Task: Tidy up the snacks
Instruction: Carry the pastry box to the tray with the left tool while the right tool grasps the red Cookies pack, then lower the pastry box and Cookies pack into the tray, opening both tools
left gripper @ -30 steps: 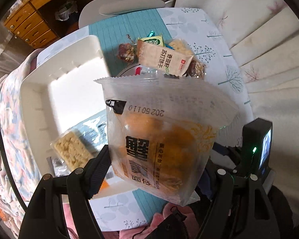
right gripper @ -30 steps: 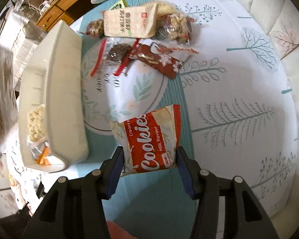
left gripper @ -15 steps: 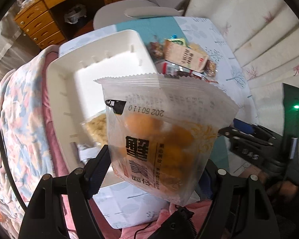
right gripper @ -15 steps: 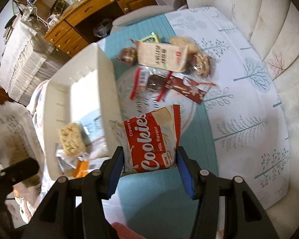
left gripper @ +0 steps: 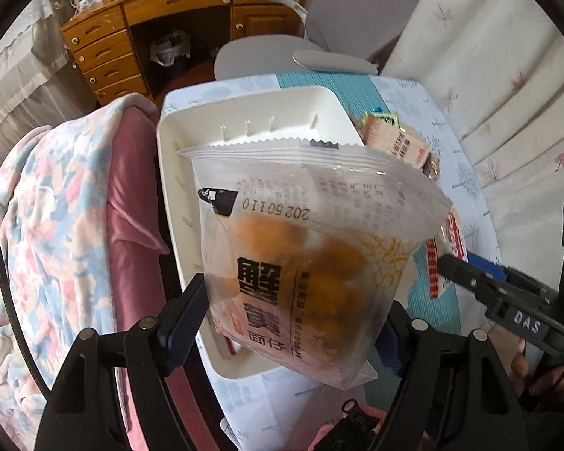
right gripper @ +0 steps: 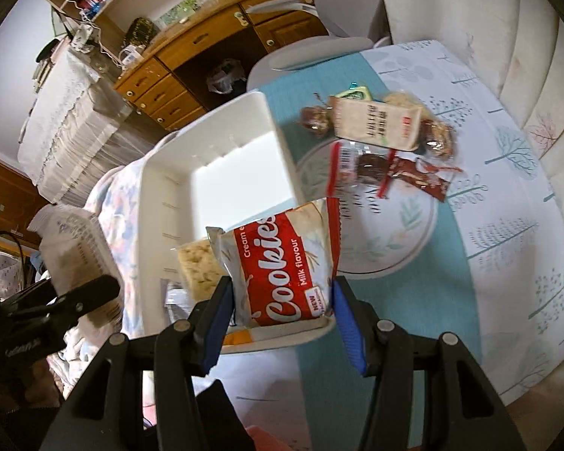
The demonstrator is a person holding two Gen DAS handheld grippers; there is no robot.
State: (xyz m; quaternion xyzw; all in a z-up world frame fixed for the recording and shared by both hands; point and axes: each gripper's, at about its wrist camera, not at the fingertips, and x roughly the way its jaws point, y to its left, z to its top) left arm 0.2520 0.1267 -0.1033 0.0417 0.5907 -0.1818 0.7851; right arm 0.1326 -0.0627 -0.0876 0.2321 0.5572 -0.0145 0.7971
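My left gripper (left gripper: 293, 323) is shut on a clear bag of orange snack balls (left gripper: 304, 255) and holds it above the near end of the white bin (left gripper: 244, 112). My right gripper (right gripper: 282, 300) is shut on a red Cookies packet (right gripper: 282, 263), held over the bin's near right corner (right gripper: 222, 139). A pale cracker pack (right gripper: 197, 263) lies in the bin. The left gripper with its bag also shows at the left of the right wrist view (right gripper: 75, 259).
Loose snacks lie on the tablecloth beyond: a beige packet (right gripper: 376, 127), a dark red wrapper (right gripper: 417, 176), wrapped sweets (right gripper: 314, 120). A floral blanket (left gripper: 56, 225) lies left of the bin. A wooden desk (left gripper: 169, 18) and grey chair (left gripper: 331, 60) stand behind.
Both grippers have lifted and drawn back toward the near edge with their packets. The right gripper has swung left from the tablecloth to over the bin's near corner.
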